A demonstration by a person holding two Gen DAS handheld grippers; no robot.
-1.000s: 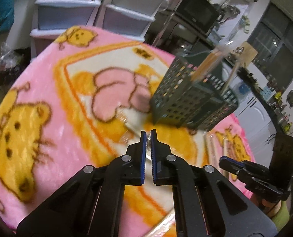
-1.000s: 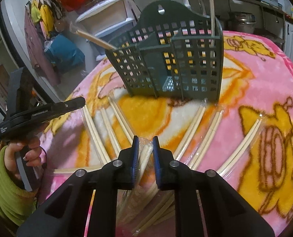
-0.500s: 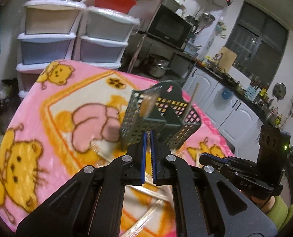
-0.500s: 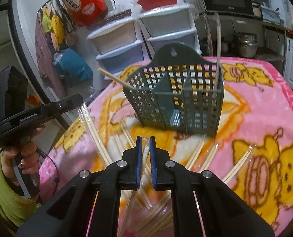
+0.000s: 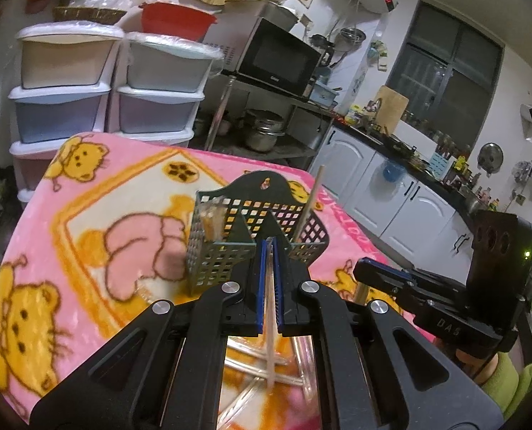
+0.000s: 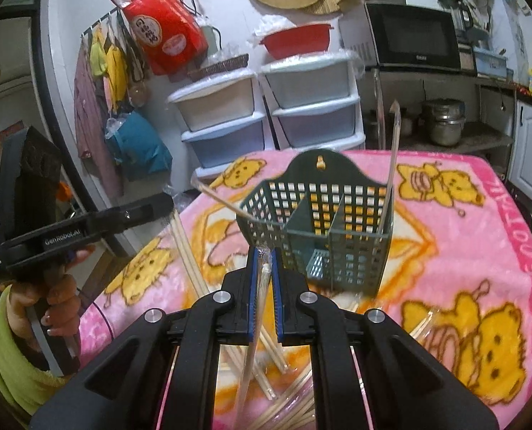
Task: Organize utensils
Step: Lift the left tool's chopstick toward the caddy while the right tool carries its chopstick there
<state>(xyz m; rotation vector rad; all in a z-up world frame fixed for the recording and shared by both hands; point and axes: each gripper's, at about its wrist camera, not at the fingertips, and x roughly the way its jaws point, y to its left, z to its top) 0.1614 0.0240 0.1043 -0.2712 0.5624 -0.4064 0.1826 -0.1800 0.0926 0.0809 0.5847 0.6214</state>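
Both views ride on hand-held tools, each looking forward and slightly down along its own fingers over the blanket-covered tabletop [image 5: 97, 193]. The left wrist view sits close above the near left side; the right wrist view looks from the near right. Both face the far wall with the drawers [image 5: 158, 82] and microwave [image 6: 414, 37], and share the green basket [image 5: 230, 251] close ahead. Each sees the other tool at its edge.
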